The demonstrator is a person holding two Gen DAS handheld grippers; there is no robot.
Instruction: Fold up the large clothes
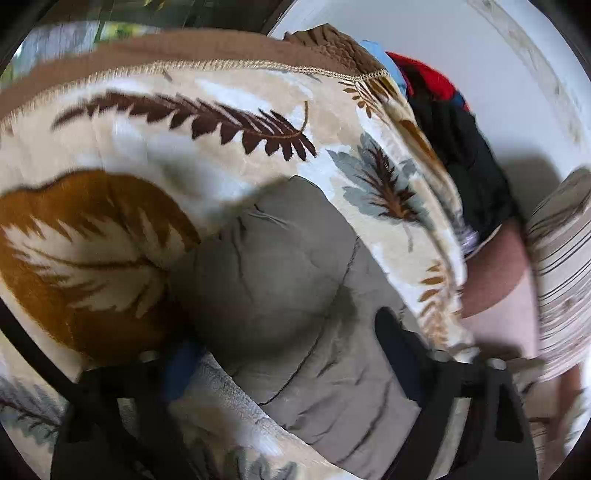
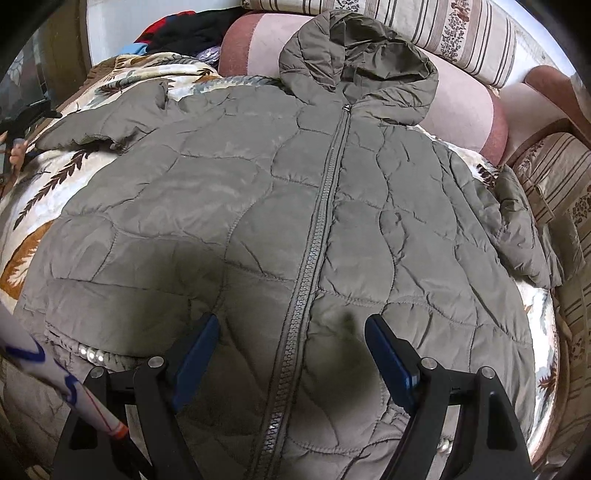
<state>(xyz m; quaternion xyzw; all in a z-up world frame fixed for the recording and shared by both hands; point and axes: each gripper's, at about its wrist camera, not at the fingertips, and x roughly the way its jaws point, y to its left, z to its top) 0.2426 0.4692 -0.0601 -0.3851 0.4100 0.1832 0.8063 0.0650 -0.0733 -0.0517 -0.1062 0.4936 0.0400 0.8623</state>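
Note:
A large olive-grey quilted hooded jacket (image 2: pixel 295 206) lies flat, front up and zipped, on a leaf-patterned blanket (image 2: pixel 44 192); its hood (image 2: pixel 354 62) rests against a pink sofa cushion. My right gripper (image 2: pixel 291 354) is open and empty, hovering just above the jacket's lower front near the zipper. My left gripper (image 1: pixel 288 354) is open, its fingers either side of the end of the jacket's left sleeve (image 1: pixel 273 266), close above the blanket (image 1: pixel 110 236). The left gripper itself shows at the right wrist view's far left edge (image 2: pixel 22 122).
A pile of red, black and blue clothes (image 1: pixel 443 122) lies at the blanket's far end, also in the right wrist view (image 2: pixel 184 29). Striped sofa cushions (image 2: pixel 436 33) and a pink bolster (image 2: pixel 458 99) border the far side. White fabric (image 2: pixel 55 380) crosses the lower left.

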